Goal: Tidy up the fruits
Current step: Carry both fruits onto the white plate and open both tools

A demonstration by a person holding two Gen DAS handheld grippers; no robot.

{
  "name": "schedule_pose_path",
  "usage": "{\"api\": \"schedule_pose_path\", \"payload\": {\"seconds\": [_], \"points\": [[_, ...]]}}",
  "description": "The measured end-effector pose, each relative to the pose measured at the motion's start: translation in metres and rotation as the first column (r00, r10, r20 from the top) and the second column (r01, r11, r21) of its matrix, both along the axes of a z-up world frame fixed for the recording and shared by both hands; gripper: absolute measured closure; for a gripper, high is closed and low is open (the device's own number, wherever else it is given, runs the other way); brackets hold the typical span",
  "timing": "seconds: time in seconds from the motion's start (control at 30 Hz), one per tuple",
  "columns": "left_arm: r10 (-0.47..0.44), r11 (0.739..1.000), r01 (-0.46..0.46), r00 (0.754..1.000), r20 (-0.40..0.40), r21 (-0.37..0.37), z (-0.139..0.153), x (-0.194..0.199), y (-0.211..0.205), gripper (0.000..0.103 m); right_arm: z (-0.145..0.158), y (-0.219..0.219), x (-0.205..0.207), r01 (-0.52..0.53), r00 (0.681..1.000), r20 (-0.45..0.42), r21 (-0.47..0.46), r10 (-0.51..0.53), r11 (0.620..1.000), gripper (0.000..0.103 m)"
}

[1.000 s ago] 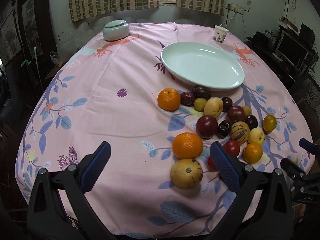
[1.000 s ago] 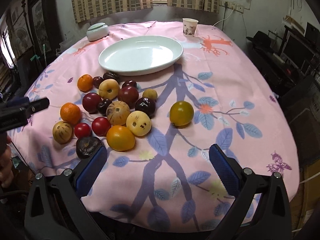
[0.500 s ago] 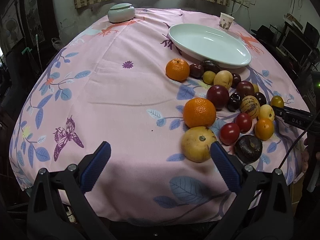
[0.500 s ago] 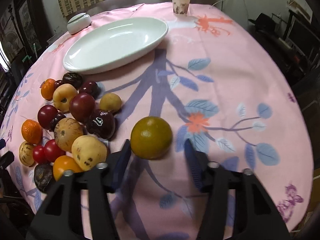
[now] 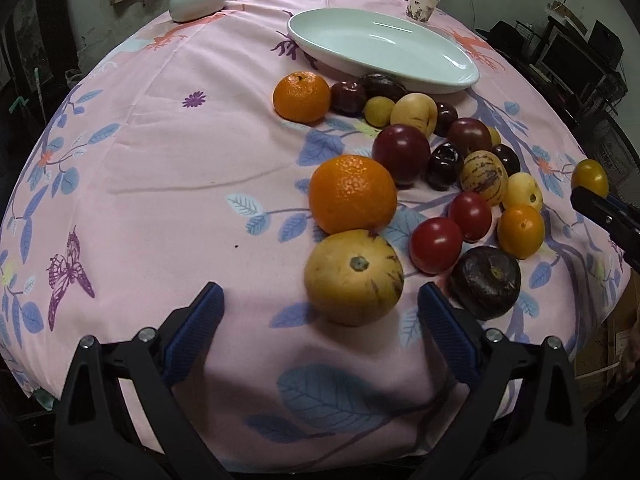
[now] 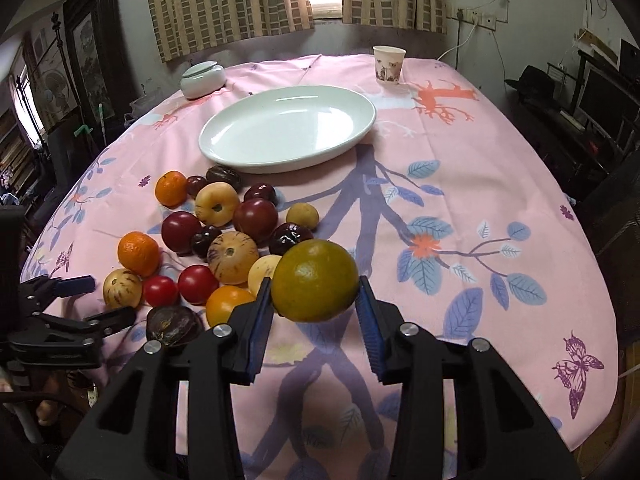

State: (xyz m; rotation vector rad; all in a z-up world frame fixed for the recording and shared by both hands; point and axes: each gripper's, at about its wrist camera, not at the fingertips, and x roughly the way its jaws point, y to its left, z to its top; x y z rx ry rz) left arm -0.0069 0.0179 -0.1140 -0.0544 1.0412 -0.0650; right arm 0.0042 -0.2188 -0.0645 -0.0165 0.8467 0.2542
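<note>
Pink floral tablecloth (image 6: 460, 152) fills both views, and a white oval plate (image 6: 288, 128) sits empty at upper centre of the right wrist view. Left of centre lies the fruit pile (image 6: 224, 236), oranges, plums, tomatoes. Low in the left wrist view, the left gripper (image 5: 320, 320) has its jaws apart, just narrowing, with the striped yellow melon (image 5: 354, 276) just ahead and untouched. And there it is: the right gripper (image 6: 316, 304) has just closed, clamped on the green-yellow citrus (image 6: 316, 280), lower centre!
</note>
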Motion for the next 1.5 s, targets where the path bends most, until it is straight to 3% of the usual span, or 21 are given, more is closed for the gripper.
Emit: {"api": "schedule_pose_path", "payload": {"seconds": [0.07, 0.1, 0.13, 0.3, 0.53, 0.9, 1.17, 1.3, 1.5], "points": [[0.009, 1.000, -0.009, 1.000, 0.022, 0.003, 0.001, 0.002, 0.000, 0.034, 0.002, 0.001, -0.002, -0.006, 1.000, 0.001, 0.011, 0.006, 1.000, 0.062], [-0.006, 1.000, 0.007, 0.999, 0.031, -0.020, 0.003, 0.001, -0.001, 0.052, 0.002, 0.001, -0.003, -0.009, 1.000, 0.000, 0.014, 0.009, 1.000, 0.062], [-0.023, 0.999, 0.024, 0.999, 0.034, -0.033, 0.005, 0.000, -0.003, 0.056, 0.002, 0.002, -0.003, -0.013, 1.000, -0.001, 0.017, 0.013, 1.000, 0.062], [-0.041, 0.998, 0.043, 0.998, 0.047, -0.052, 0.011, -0.003, -0.006, 0.057, 0.001, 0.008, -0.001, -0.038, 0.999, -0.014, 0.040, 0.039, 0.998, 0.061], [-0.060, 0.995, 0.069, 0.992, 0.112, -0.074, 0.045, -0.008, -0.005, 0.057, -0.002, 0.018, 0.007, -0.081, 0.996, -0.022, 0.093, 0.084, 0.992, 0.061], [-0.117, 0.993, 0.121, 0.975, 0.189, -0.012, 0.090, 0.038, -0.020, 0.056, 0.023, 0.025, 0.035, -0.100, 0.994, 0.041, 0.092, 0.097, 0.991, 0.061], [-0.133, 0.991, 0.125, 0.966, 0.224, 0.049, 0.129, 0.122, -0.023, 0.056, 0.054, 0.033, 0.093, -0.140, 0.985, 0.107, 0.047, 0.135, 0.989, 0.061], [-0.136, 0.991, 0.128, 0.968, 0.210, 0.051, 0.137, 0.192, -0.031, 0.056, 0.061, 0.040, 0.162, -0.144, 0.986, 0.094, 0.052, 0.139, 0.988, 0.061], [-0.124, 0.992, 0.120, 0.987, 0.105, 0.040, 0.099, 0.290, -0.050, 0.056, 0.022, 0.056, 0.275, -0.145, 0.986, -0.075, 0.057, 0.149, 0.988, 0.062]]}}
